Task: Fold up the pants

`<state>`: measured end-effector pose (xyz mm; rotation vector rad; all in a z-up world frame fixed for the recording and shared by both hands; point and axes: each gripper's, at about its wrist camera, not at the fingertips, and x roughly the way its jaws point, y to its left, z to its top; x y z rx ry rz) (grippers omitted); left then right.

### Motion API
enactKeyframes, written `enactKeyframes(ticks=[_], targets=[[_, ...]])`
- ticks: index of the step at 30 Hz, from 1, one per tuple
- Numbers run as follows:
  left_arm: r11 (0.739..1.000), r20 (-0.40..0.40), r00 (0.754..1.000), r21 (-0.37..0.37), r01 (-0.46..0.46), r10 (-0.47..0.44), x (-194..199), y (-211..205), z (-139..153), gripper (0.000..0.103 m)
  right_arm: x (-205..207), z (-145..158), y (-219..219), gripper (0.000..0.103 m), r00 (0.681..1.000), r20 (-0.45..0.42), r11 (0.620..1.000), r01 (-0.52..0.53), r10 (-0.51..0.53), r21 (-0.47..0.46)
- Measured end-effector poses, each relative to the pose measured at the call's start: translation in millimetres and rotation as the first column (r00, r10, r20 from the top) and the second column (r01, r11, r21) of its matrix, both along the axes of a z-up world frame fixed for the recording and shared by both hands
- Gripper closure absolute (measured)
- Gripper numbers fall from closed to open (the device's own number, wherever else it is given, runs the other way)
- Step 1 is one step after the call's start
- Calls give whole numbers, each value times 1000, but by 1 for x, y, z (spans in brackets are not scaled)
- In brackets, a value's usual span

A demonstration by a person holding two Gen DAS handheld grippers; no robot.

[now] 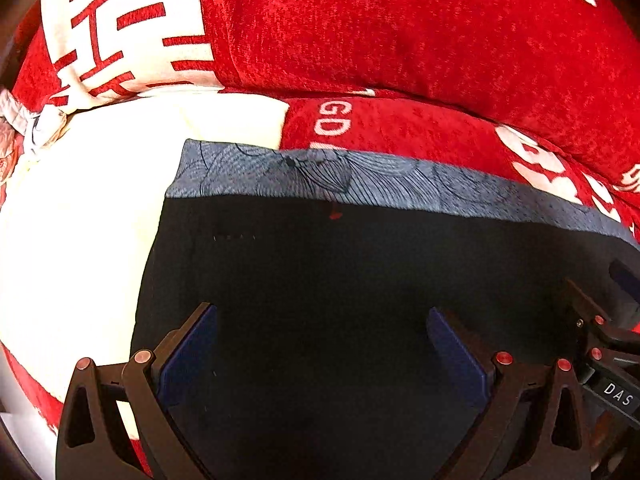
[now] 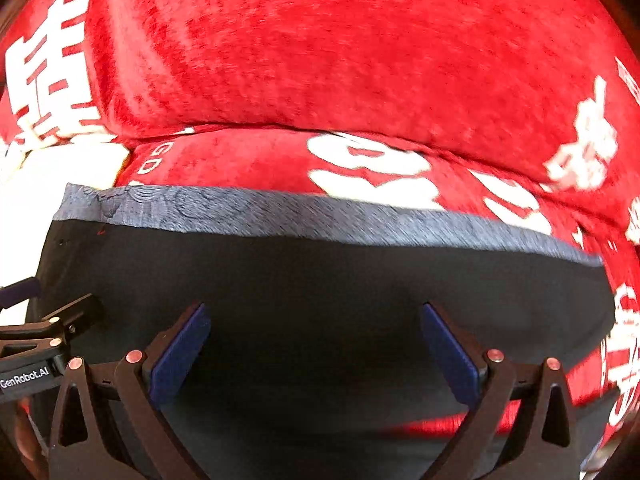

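Left gripper (image 1: 322, 316): wide open, empty, low centre of frame over the black cloth.
Right gripper (image 2: 316, 312): wide open, empty, low centre, also over the cloth.
Pants (image 1: 320, 272): black, spread flat across mid-frame, a grey patterned band (image 1: 360, 178) along the far edge.
Blanket (image 1: 400, 32): red with white characters, beneath and behind the pants, filling the upper frame.

A home; red plush sofa cushions (image 1: 400, 32) with white lettering.
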<state>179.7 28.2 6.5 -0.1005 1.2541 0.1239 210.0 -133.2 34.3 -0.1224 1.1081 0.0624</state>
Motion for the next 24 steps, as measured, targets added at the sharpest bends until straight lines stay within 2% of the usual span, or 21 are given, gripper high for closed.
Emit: enactKeyframes(ticks=[3, 6, 9, 14, 15, 16, 20, 24], targets=[[1000, -10, 1000, -1, 0, 0, 8, 4, -6, 0, 17, -6, 14, 0, 994, -31, 995, -102, 102, 14], [1000, -15, 1000, -1, 9, -9, 12, 9, -10, 0, 32, -15, 31, 0, 970, -69, 972, -232, 234, 30], [1000, -9, 1000, -14, 27, -27, 14, 14, -10, 0, 45, -22, 46, 0, 918, -108, 925, -378, 381, 42], [997, -4, 998, -33, 68, -68, 11, 23, -7, 0, 67, -38, 64, 0, 789, -200, 813, -574, 581, 94], [997, -2, 997, -28, 72, -72, 9, 24, -6, 0, 72, -40, 66, 0, 767, -211, 795, -597, 606, 111], [997, -2, 997, -26, 76, -76, 9, 24, -7, 0, 76, -40, 67, 0, 759, -214, 788, -605, 615, 118], [996, -5, 996, -10, 92, -92, 11, 21, -9, 0, 89, -43, 69, 0, 751, -224, 783, -610, 621, 124], [996, -5, 996, -11, 94, -94, 16, 16, -11, 0, 95, -46, 70, 0, 726, -226, 760, -633, 649, 149]])
